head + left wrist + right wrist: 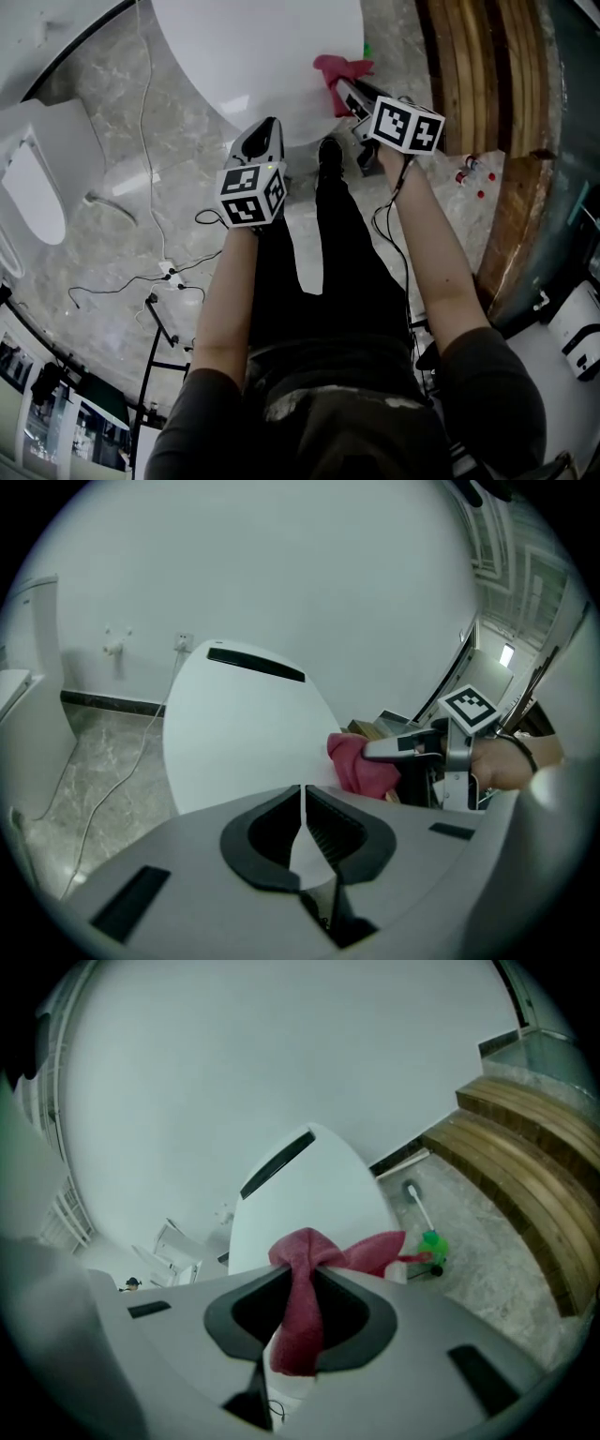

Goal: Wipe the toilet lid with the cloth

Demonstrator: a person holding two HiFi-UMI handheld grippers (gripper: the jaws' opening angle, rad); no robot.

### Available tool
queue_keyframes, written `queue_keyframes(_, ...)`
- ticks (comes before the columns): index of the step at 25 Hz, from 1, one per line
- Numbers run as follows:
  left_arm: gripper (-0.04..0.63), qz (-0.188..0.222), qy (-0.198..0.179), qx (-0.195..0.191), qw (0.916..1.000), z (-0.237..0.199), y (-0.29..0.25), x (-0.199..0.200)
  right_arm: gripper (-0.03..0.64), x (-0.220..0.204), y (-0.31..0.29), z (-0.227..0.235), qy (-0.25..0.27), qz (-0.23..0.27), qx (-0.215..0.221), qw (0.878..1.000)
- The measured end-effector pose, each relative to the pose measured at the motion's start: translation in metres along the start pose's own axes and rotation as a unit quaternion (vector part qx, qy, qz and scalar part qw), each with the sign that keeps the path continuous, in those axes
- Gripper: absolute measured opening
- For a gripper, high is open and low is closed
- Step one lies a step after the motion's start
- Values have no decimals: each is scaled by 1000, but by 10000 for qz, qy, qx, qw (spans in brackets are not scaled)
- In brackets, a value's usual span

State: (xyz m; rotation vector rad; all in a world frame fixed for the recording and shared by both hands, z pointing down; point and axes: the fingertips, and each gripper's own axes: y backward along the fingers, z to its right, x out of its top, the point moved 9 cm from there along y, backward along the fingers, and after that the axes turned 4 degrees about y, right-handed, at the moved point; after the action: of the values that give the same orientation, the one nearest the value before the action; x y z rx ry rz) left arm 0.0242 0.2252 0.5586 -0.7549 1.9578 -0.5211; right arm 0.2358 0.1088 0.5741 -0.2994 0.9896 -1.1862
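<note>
Right hand-held gripper (300, 1283) is clamped on the cloth (302, 1321). A red strip of it is pinched between the jaws, and the rest bunches out past the tips. Left hand-held gripper (302, 808) has its jaws together with nothing in them, just a thin slit between the pads. It sits at the near rim of the toilet lid (262, 56).

The lid is down, white, glossy and smooth, with a dark slot near the back. The cloth is at the lid's right edge in the head view. Whether it presses on the surface, I cannot tell.

Around them, a toilet brush (429, 1241) with a green head stands on the marble floor (103, 272) just right of the toilet. Wooden steps (478, 84) rise further right. A thin cable (150, 141) trails across the floor on the left, near a second toilet (37, 178) with its seat open. The person's black trousers (328, 272) fill the space between the two forearms. Nothing blocks the lid.
</note>
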Motion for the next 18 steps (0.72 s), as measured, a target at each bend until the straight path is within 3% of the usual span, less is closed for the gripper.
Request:
queue_keyframes(10, 23, 217, -65, 90, 9997, -83, 67, 24, 67, -56, -47, -136, -165, -4, 654, 9977)
queue_keyframes(13, 23, 269, 74, 212, 9994, -105, 75, 18, 67, -76, -69, -152, -227, -194, 740, 9968)
queue_keyframes(18, 23, 136, 342, 425, 9984, -124, 83, -11, 67, -102, -75, -139, -173, -465, 470, 9977)
